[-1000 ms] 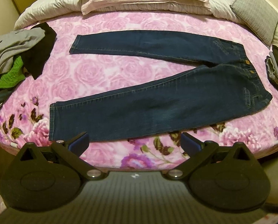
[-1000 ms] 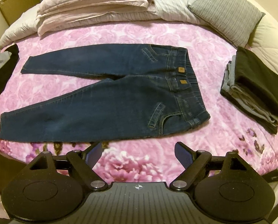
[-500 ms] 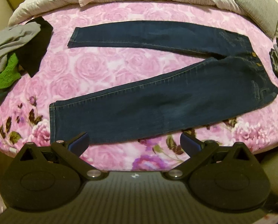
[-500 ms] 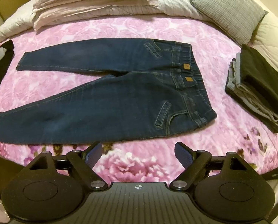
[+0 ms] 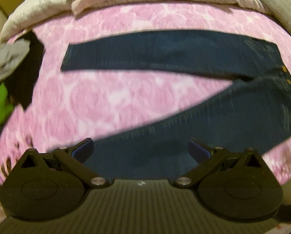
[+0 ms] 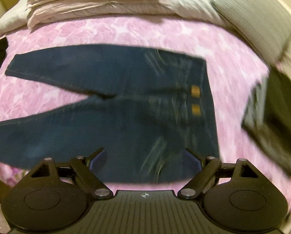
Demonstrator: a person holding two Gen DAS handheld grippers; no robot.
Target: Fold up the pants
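Note:
Dark blue jeans [image 5: 165, 58] lie flat on a pink rose-print bedspread [image 5: 98, 97], legs spread apart toward the left and waistband at the right. In the right wrist view the jeans [image 6: 116, 105] show two tan patches at the waistband. My left gripper [image 5: 140, 149] hangs open over the near leg, nothing between its fingers. My right gripper [image 6: 145, 160] is open above the near hip, close to the waistband's near corner. Both views are motion-blurred.
A loose heap of grey, black and green clothes [image 5: 6, 74] lies at the bed's left edge. A folded dark stack [image 6: 272, 120] sits right of the waistband. Folded pale bedding [image 6: 90, 3] and a grey cushion [image 6: 258, 13] line the far side.
Both grippers have moved forward and down toward the bed, so the jeans now fill more of each view and lie under the fingers. The jeans have not moved.

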